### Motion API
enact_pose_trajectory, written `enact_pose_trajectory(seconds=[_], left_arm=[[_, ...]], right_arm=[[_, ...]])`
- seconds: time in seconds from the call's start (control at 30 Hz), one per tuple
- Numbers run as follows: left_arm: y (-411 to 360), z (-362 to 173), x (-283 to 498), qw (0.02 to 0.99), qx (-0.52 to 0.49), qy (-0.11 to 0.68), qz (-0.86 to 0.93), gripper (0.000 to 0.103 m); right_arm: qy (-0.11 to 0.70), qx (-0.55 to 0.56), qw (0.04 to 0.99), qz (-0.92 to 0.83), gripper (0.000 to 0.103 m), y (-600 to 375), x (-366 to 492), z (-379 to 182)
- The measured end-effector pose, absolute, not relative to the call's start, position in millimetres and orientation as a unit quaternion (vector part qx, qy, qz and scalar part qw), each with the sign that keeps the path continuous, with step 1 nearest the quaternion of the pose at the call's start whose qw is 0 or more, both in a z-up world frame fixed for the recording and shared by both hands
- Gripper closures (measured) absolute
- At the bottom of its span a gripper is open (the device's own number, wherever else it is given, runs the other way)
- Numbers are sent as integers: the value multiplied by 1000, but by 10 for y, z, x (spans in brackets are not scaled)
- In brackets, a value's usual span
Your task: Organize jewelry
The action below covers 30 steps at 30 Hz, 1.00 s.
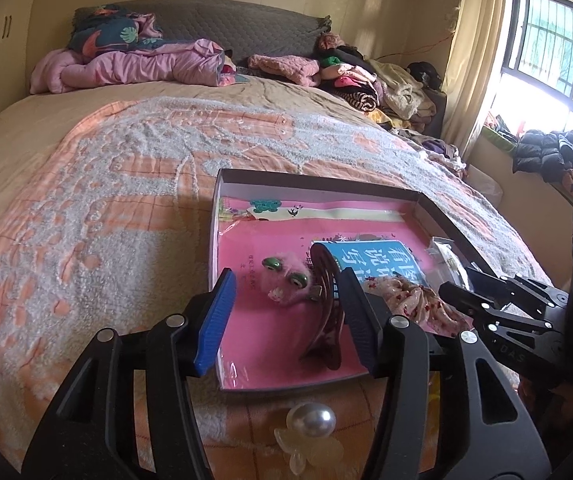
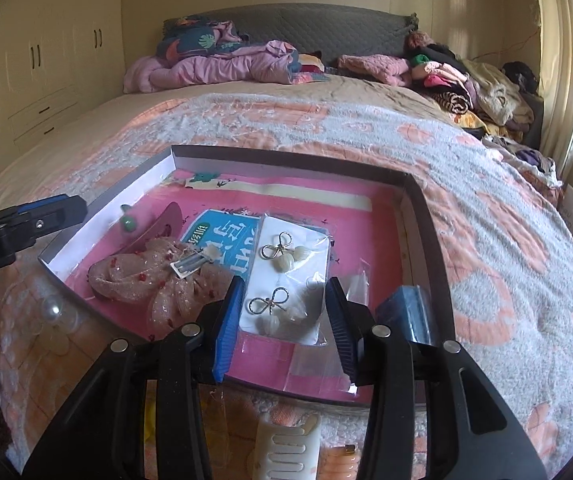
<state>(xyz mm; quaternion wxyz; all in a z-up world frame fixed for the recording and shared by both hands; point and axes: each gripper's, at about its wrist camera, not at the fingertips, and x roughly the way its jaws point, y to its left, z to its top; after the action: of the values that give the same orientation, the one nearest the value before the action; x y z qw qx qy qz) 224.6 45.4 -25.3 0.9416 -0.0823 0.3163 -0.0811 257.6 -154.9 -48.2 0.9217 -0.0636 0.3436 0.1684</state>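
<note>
With several pieces already lying in the box (image 2: 426, 216), I judge the sorting roughly half done: the brown claw clip (image 1: 326, 312), the fuzzy pink clip (image 1: 286, 282), the sheer pink scrunchie (image 2: 146, 280) with a small metal snap clip (image 2: 190, 266) on it, and the carded bow earrings (image 2: 286, 280) are all inside, on the pink booklet lining

Left outside, on the blanket (image 1: 86, 200) on my side of the box's near wall: the pearl clip (image 1: 310, 426), directly below the left gripper (image 1: 286, 320), plus a cream claw clip (image 2: 286, 452) and an orange piece I cannot identify, both under the right gripper (image 2: 282, 320)

Left gripper: jaws wide apart, holding nothing; the brown claw clip stands just inside its right finger, the fuzzy clip ahead between the fingers; contact cannot be judged

Right gripper: jaws wide apart, empty; the earring card lies between and just ahead of its fingers, a dark blue packet (image 2: 406, 308) just beyond the right finger, scrunchie ahead-left

Next, as I read it: fetch the near-side pieces
</note>
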Motion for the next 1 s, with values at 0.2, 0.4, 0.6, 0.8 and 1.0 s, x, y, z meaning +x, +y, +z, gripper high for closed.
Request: enact_pose_trajectory(seconds=[0.2,0.4,0.6,0.8,1.0], left_arm=[[455,-180,2146,945,-85,307,-80,53],[466,-47,2008,950,-93,287,-80,47],[472,83,1870,954,-99,271,-79,40],[484,187,1719,957,-104,259,-76,32],[497,262,1579,958,-108,255,-74,25]], right_arm=[[331,-56,928,164,50,-1613,2499,-407],[284,-52,944,158,36,-1706,2270,-179],[250,-45,955,154,29,-1817,2057,53],[228,-38,962,146,27,-1946,1910,242],[219,-38,964,143,26,-2000,1785,337]])
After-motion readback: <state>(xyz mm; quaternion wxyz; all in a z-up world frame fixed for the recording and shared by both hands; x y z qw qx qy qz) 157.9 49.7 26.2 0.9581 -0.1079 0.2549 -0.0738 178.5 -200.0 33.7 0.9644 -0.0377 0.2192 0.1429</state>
